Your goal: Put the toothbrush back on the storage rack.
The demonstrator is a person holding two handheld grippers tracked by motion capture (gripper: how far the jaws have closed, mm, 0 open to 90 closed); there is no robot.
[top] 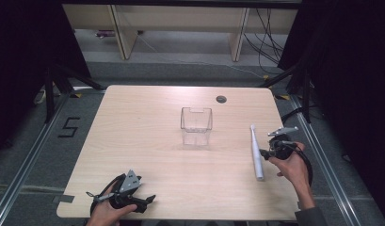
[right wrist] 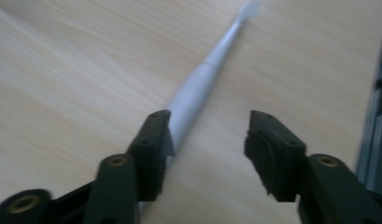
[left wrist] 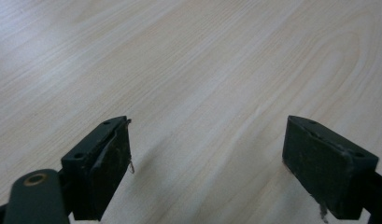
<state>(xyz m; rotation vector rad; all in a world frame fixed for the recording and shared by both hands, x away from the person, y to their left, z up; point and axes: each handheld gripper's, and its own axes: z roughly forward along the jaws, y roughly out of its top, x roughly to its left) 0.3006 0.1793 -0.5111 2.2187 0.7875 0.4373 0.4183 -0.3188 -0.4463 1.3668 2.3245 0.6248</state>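
The pale wooden desk (top: pixel 148 141) carries a clear plastic bin (top: pixel 196 126), well ahead of both claws. The white electric toothbrush (right wrist: pixel 198 88) lies flat, passing behind the right claw's (right wrist: pixel 207 140) left jaw; jaws apart. The left claw (left wrist: pixel 207 158) gapes over bare wood. Likely an approach: next, shift to straddle the handle.

White toothbrush (top: pixel 256 153), clear container (top: pixel 196 126), black tongs (right wrist: pixel 205 154), pale wood-grain table (top: pixel 133 141).
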